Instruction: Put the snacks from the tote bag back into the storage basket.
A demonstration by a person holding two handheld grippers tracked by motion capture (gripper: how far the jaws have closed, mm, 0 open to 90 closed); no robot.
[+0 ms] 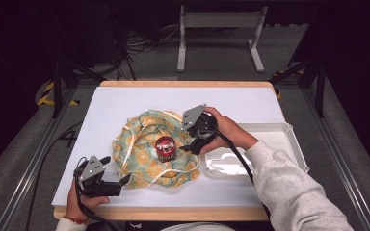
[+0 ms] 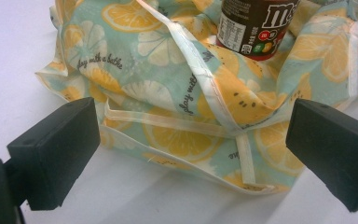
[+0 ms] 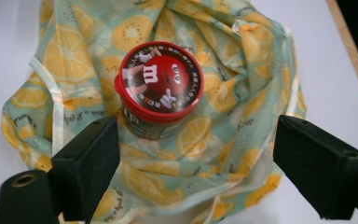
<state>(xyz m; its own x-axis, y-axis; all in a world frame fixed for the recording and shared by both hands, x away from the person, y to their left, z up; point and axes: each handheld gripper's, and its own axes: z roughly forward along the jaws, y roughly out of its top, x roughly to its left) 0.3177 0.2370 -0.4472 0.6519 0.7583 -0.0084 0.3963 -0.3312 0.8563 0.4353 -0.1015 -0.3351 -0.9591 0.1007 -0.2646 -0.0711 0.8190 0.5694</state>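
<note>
Surface (image 1: 125,101): white board on a wooden top, carrying a bag, a tub and a tray.
Bag (image 1: 144,144): crumpled cloth, pale green with yellow citrus slices and white straps, spread near the middle of the surface; printed words "play with a battle" on the folds in the left gripper view.
Tub (image 1: 165,147): small brown M&M's tub with a red lid, upright on the bag's middle, long axis vertical, lid facing up; red character on the lid in the right gripper view.
Tray (image 1: 289,139): shallow white plastic tray at the surface's right side, just beside the bag's right edge.
Left claw (image 1: 118,180): low at the bag's near left corner, jaws wide apart with nothing between them; a seamed strap corner of the bag just ahead in the left gripper view.
Right claw (image 1: 192,142): above the bag's right side, just beside the tub, jaws wide apart, tilted down toward the tub; touching or not cannot be told.
In the way: raised bag folds all around the tub's base.
Beyond the surface: grey floor, loose cables, a white metal stand.
</note>
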